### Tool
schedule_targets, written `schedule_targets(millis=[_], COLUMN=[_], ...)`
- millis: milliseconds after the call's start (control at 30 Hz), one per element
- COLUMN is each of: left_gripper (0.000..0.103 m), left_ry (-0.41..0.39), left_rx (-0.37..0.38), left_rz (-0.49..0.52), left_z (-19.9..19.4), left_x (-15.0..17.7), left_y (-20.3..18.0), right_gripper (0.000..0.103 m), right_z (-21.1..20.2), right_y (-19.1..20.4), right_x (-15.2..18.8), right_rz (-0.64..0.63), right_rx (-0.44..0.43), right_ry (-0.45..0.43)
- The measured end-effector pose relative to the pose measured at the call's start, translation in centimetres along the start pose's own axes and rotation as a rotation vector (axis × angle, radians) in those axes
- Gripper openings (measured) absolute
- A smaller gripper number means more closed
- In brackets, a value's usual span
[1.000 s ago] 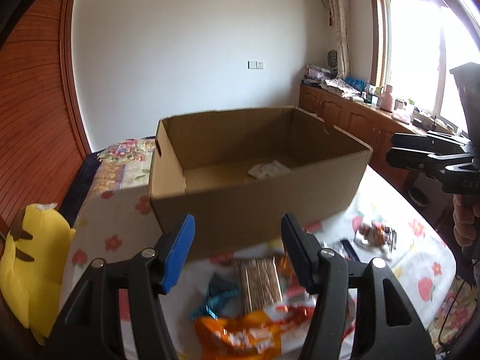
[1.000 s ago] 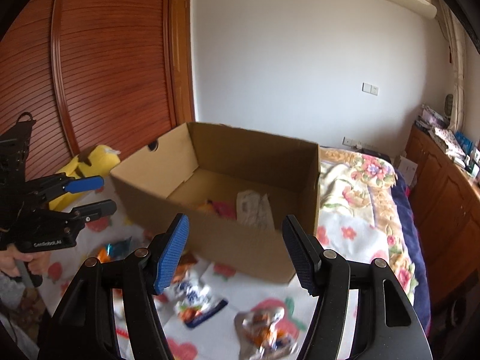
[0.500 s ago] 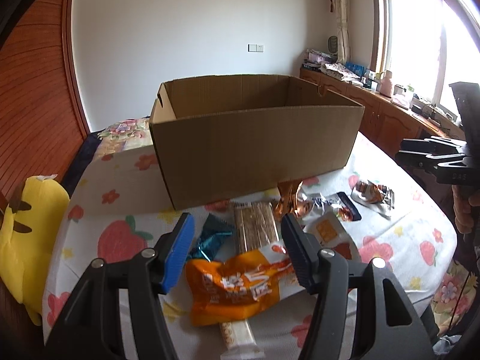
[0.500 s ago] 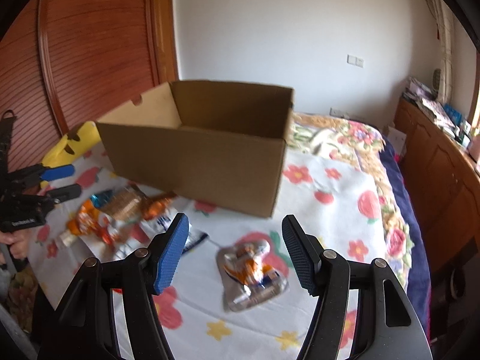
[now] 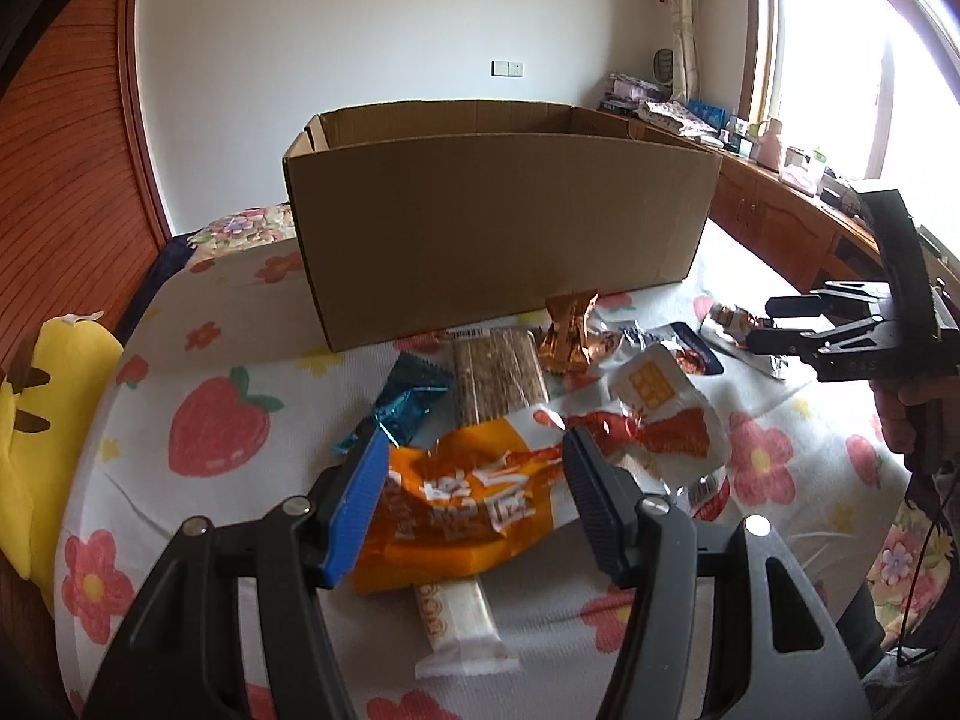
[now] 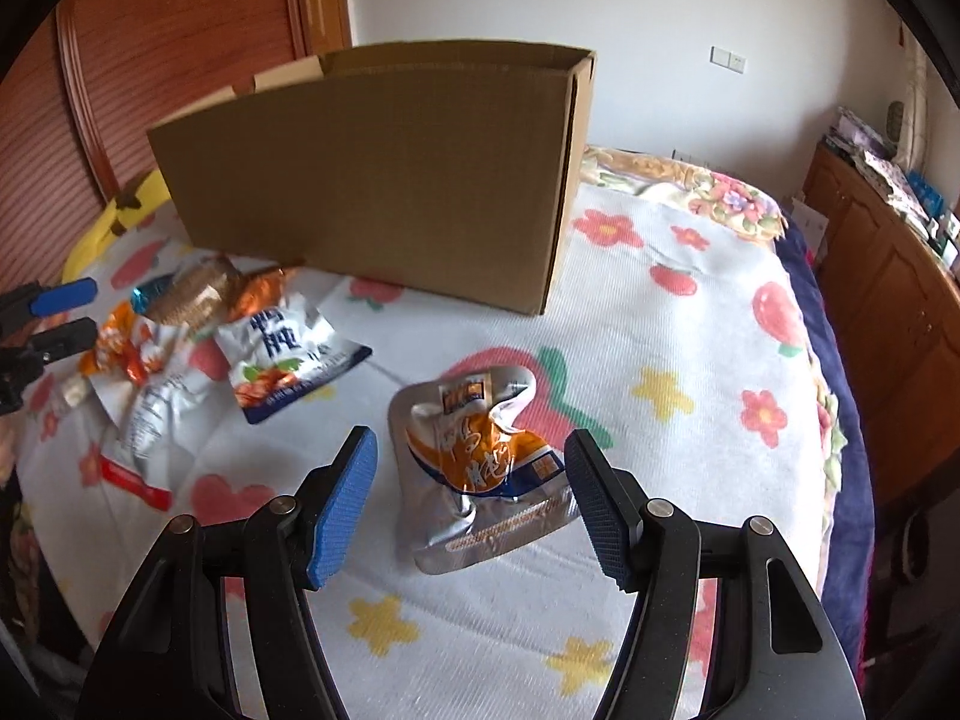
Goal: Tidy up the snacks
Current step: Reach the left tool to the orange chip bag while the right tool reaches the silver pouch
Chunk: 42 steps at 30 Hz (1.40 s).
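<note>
Left gripper [image 5: 471, 480] spread wide, low over the bed, fingers either side of the orange snack bag [image 5: 462, 501]; cannot tell if pads touch it, nothing pinched. Orange snack bag lies on the floral strawberry sheet [image 5: 204, 420], partly on top of a white wrapped bar [image 5: 459, 624] that sticks out toward the near edge. Just beyond: clear-wrapped brown cracker pack [image 5: 498, 375], blue foil candy [image 5: 408, 402] to its left, copper foil candy [image 5: 570, 330] to its right by the box foot, white pouch with orange square [image 5: 657, 396] further right. Open cardboard box [image 5: 498, 228] stands upright at the far side of the snack pile, contents hidden from here. Yellow plush toy [image 5: 36, 420] at left edge of the bed.

Right gripper [image 6: 471, 495] also spread, empty, fingers flanking the crumpled silver-orange pouch [image 6: 480, 474] flat on the sheet; no contact visible. White and blue pouch with red picture [image 6: 282, 360] lies left and farther, near the box's near wall [image 6: 384, 180]. Rest of the pile sits far left by the other gripper's tips. Right gripper shows at right edge of the left wrist view, jaws apart, held by a hand [image 5: 900, 414]. Wooden cabinets [image 6: 888, 276] along the right wall, window [image 5: 852, 54] above them
</note>
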<state>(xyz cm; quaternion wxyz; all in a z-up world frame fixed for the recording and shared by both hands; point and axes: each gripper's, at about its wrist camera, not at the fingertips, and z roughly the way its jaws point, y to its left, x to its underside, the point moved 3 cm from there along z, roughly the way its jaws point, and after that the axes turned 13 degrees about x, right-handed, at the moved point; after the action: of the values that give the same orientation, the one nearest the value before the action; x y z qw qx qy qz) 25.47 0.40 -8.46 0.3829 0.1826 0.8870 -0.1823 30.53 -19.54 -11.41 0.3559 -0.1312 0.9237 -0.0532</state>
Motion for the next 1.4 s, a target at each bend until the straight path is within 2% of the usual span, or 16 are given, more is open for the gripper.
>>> schedule_targets(millis=[433,633,867,1133,1300,1400], left_gripper=[0.061,0.062,0.063,0.064,0.064,0.064], left_ry=[0.034,0.074,0.126,0.185,0.197,0.217], left_rx=[0.020,0.024,0.019,0.002,0.027,0.048], left_rz=[0.045,0.102,0.165,0.253,0.285,0.270], left_z=[-0.5,-0.6,0.2,2.1,3.1,3.9], left_x=[0.9,1.4,1.7,0.7,-0.9,-1.5], left_y=[-0.5,-1.3,-1.9,-3.2,-3.8,-3.6], right_gripper=[0.071,0.073,0.075,0.075,0.075,0.075], right_z=[1.8,2.1,2.2,2.2,2.2,2.2], right_y=[0.1,-0.4,-0.3,-0.4,-0.3,-0.3], right_x=[0.3,0.3,0.3,0.3,0.3,0.3], right_rz=[-0.045,-0.014,-0.014,-0.014,-0.014,-0.014], right_rx=[0.026,-0.003,0.003,0.003,0.003,0.003], right_ry=[0.028,0.045,0.045,0.044,0.044,0.044])
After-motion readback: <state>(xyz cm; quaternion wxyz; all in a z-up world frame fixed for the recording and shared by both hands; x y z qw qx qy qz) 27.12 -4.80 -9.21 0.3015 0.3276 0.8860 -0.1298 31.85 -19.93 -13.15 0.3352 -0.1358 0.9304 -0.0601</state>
